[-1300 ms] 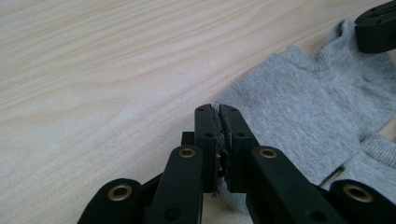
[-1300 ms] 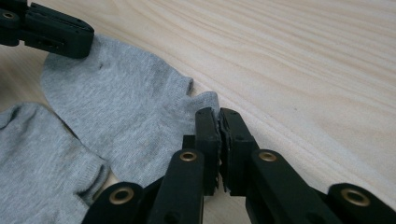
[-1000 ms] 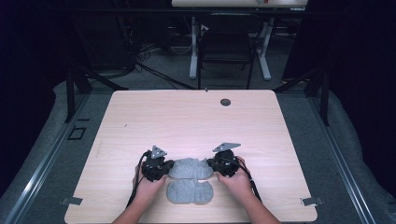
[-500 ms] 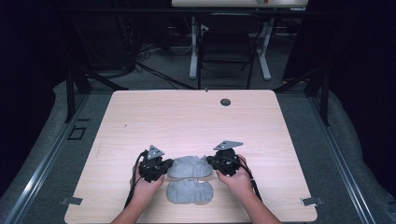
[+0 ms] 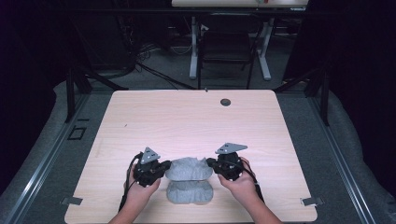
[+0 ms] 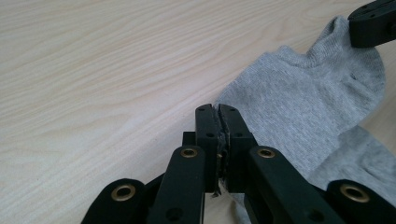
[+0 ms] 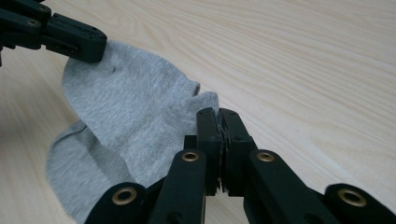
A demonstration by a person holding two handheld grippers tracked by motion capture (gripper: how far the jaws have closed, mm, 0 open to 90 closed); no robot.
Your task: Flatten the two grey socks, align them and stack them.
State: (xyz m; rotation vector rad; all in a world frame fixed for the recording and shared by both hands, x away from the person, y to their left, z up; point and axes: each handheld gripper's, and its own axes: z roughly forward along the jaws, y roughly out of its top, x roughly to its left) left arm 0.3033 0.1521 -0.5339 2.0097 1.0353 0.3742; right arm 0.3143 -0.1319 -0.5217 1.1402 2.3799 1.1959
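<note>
A grey sock (image 5: 188, 169) is stretched between the two grippers near the table's front edge. My left gripper (image 5: 163, 171) is shut on its left end, and in the left gripper view the jaws (image 6: 217, 112) pinch the edge of the sock (image 6: 308, 102). My right gripper (image 5: 212, 165) is shut on the other end. In the right gripper view the jaws (image 7: 217, 114) clamp the sock (image 7: 130, 107) by its cuff. A second grey sock (image 5: 189, 192) lies flat on the table just in front of the held one, partly under it.
The light wooden table (image 5: 196, 121) has a small dark round hole (image 5: 225, 101) near its far edge. Beyond the table stand a chair and desk legs (image 5: 224, 46) on the dark floor.
Both grippers keep their hold on the upper sock. The hands have shifted only slightly, and the lower sock has not moved.
</note>
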